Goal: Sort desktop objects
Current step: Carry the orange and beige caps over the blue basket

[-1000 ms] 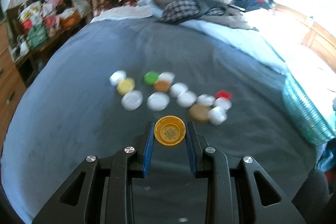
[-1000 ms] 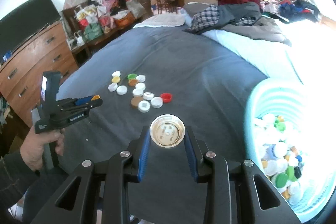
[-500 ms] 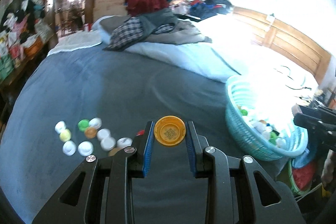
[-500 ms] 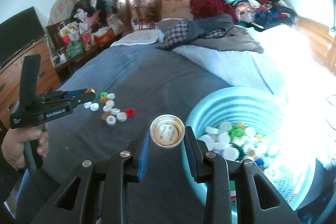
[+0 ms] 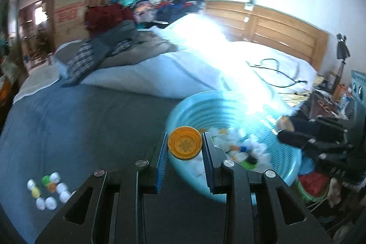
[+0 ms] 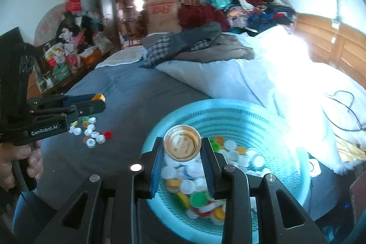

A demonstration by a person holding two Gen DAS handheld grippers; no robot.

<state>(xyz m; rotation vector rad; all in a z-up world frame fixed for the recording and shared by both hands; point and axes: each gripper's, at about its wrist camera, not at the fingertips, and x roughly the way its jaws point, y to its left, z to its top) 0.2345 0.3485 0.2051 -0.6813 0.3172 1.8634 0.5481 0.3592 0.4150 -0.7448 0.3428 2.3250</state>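
The left tool [image 6: 97, 102], marked "GenRobot.AI", pinches an orange cap [image 5: 184, 143] with a square code inside; the right tool [image 6: 182, 150] pinches a gold lid [image 6: 182, 145] over the basket [image 6: 286, 136].

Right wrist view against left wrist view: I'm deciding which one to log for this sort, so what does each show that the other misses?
Only the right wrist view shows the gold cap in the right gripper, the red cap on the bed, and the person's hand holding the left gripper.

Only the left wrist view shows the QR code inside the orange cap, and a floor lamp.

Both show the turquoise basket of caps, the loose caps on the blue blanket, and the orange cap.
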